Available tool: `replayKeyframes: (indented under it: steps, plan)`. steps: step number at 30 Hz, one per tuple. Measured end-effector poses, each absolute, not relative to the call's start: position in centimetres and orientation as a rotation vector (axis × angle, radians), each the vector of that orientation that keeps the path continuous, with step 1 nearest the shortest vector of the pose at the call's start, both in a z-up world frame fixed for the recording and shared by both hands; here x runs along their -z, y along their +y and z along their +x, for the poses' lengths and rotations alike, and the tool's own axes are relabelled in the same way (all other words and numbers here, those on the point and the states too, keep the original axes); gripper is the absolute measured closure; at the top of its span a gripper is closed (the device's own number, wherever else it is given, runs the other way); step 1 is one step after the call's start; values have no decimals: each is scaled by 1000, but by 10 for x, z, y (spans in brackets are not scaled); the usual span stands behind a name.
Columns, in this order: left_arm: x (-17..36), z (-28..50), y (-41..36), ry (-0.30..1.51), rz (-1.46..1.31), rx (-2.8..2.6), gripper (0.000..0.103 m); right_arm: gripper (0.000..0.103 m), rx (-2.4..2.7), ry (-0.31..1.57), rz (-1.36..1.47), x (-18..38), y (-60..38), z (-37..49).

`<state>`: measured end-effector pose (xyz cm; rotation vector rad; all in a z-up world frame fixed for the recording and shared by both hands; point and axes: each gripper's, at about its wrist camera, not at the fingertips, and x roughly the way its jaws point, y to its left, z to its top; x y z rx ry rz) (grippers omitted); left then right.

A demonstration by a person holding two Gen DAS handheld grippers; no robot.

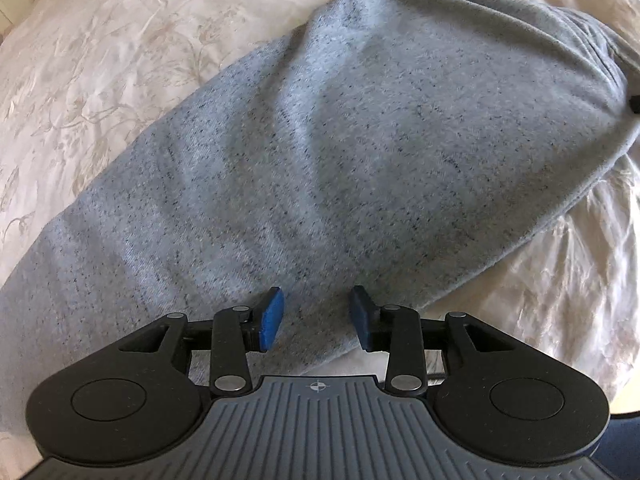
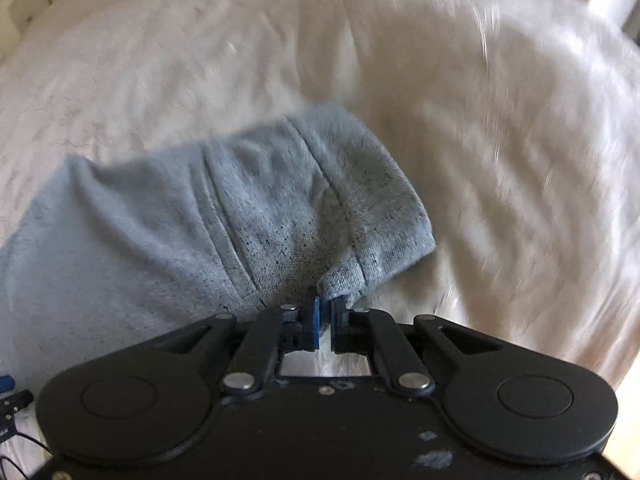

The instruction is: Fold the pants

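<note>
Bare bedspread [image 2: 500,128] lies open right of and beyond the grey pants [image 2: 248,200], whose bunched cloth fills the near left.

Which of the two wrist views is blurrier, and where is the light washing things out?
Right wrist view: clearly blurrier, the bedspread smeared in curved streaks, the pants soft, the right gripper sharp. Left wrist view: the pants crisp, glare bleaching the bedspread at right, fisheye bending the edges, the left gripper in focus.

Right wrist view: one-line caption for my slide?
Right tongs shut on the hem of speckled grey knit pants on a cream bedspread.
</note>
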<state>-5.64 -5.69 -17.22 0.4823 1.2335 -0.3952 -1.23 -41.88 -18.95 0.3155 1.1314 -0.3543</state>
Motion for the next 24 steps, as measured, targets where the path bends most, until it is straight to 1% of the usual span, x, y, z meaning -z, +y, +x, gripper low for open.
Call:
replayKeyframes:
  steps: [1,2,3,4,5,9,11,14,16,17,18,21,24]
  plan:
    - [171,-57,-54,1237,483,392,67,97,351,1125,303,188,-416,-12]
    - [167,-61,-50,1239,479,389,67,93,358,1123,298,186,-415,-12]
    - [167,-62,-48,1243,476,384,67,80,374,1115,297,181,-414,-14]
    - [165,-63,-44,1245,471,379,67,71,394,1097,292,174,-412,-20]
    - [163,-66,-40,1246,463,372,67,61,412,1064,281,166,-410,-24]
    - [160,-73,-24,1265,427,333,67,62,347,943,218,142,-388,-40]
    - [159,-75,-20,1276,410,315,67,65,256,919,218,138,-372,-42]
    - [158,-79,-13,1289,413,297,67,70,138,939,198,149,-345,-26]
    - [156,-82,-10,1290,421,283,67,71,83,958,182,159,-329,-16]
    - [154,-83,-8,1291,420,273,67,71,53,977,179,164,-322,-14]
    - [153,-84,-5,1293,413,259,67,73,26,1006,168,171,-315,-13]
    - [146,-90,14,1297,369,198,67,72,-1,1077,109,188,-301,-19]
    - [140,-95,37,1296,312,120,67,72,-2,1086,114,182,-302,-23]
